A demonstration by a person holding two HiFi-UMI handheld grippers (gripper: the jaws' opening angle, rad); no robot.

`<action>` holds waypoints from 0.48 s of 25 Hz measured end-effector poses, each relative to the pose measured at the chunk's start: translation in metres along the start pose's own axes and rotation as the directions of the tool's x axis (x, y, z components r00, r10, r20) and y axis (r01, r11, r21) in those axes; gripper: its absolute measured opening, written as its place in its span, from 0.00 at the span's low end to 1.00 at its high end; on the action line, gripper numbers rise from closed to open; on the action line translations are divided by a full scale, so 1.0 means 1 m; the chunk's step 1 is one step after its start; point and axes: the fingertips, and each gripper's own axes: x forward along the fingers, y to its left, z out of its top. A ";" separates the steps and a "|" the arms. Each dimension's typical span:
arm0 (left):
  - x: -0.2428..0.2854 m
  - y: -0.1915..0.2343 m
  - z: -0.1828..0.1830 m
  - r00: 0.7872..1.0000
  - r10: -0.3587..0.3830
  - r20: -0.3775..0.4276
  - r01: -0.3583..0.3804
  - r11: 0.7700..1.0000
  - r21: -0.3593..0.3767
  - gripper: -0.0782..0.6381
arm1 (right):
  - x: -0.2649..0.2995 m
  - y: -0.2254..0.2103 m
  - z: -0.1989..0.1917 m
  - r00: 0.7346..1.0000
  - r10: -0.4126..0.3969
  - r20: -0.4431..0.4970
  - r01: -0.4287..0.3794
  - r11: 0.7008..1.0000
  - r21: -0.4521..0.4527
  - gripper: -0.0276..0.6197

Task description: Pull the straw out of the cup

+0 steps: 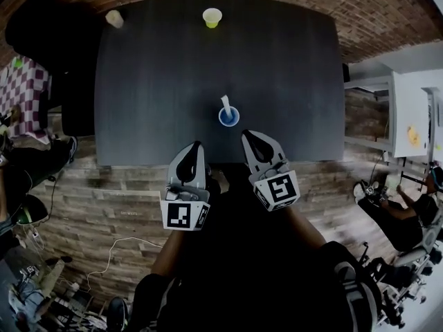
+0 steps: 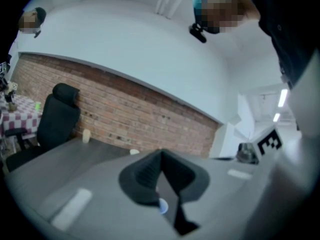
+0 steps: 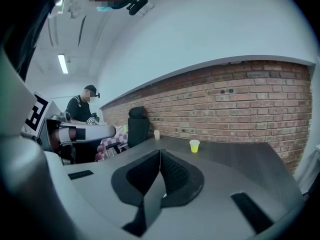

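While the straw point(image 1: 225, 103) stands in the cup point(image 1: 229, 117), left gripper point(image 1: 197, 144) and right gripper point(image 1: 246, 135) closed, empty.

blue cup point(image 1: 229, 116) upright on table (near edge), white straw point(image 1: 225, 104) inside

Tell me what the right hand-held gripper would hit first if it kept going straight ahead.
Probably the blue cup, just ahead of the right hand-held gripper; height is unclear.
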 end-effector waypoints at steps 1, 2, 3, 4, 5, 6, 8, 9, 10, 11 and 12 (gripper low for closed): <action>0.002 0.001 -0.002 1.000 0.002 -0.004 -0.002 1.000 -0.002 0.12 | 0.003 -0.001 -0.002 1.000 0.001 -0.007 -0.001 1.000 -0.003 0.05; 0.004 0.001 -0.004 1.000 0.003 -0.007 -0.003 1.000 -0.004 0.12 | 0.006 -0.003 -0.004 1.000 0.001 -0.015 -0.001 1.000 -0.006 0.05; 0.006 0.002 -0.006 1.000 0.005 -0.010 -0.005 1.000 -0.005 0.12 | 0.009 -0.005 -0.007 1.000 0.001 -0.024 -0.001 1.000 -0.008 0.05; 0.008 0.002 -0.007 1.000 0.007 -0.015 -0.007 1.000 -0.005 0.12 | 0.011 -0.007 -0.010 0.999 0.001 -0.034 -0.001 1.000 -0.007 0.05; 0.010 0.002 -0.009 1.000 0.008 -0.021 -0.008 1.000 -0.007 0.12 | 0.014 -0.009 -0.012 0.999 0.001 -0.043 -0.001 1.000 -0.006 0.05; 0.012 0.002 -0.011 1.000 0.008 -0.026 -0.008 1.000 -0.010 0.12 | 0.017 -0.010 -0.015 0.999 0.000 -0.052 0.000 1.000 -0.003 0.05; 0.016 0.003 -0.015 0.999 0.010 -0.034 -0.011 1.000 -0.016 0.12 | 0.022 -0.014 -0.021 0.998 -0.001 -0.067 0.001 1.000 0.002 0.05; 0.019 0.004 -0.017 0.999 0.014 -0.038 -0.014 1.000 -0.018 0.12 | 0.026 -0.016 -0.024 0.997 -0.001 -0.075 0.001 1.000 0.002 0.05; 0.021 0.006 -0.019 0.999 0.017 -0.041 -0.018 1.000 -0.020 0.12 | 0.029 -0.018 -0.026 0.997 -0.001 -0.082 0.001 1.000 0.002 0.05; 0.023 0.007 -0.020 0.999 0.022 -0.043 -0.022 1.000 -0.021 0.12 | 0.032 -0.019 -0.029 0.996 -0.001 -0.090 0.001 1.000 0.003 0.05; 0.024 0.009 -0.021 0.999 0.026 -0.044 -0.027 0.999 -0.022 0.12 | 0.035 -0.021 -0.031 0.995 -0.001 -0.098 0.001 1.000 0.004 0.05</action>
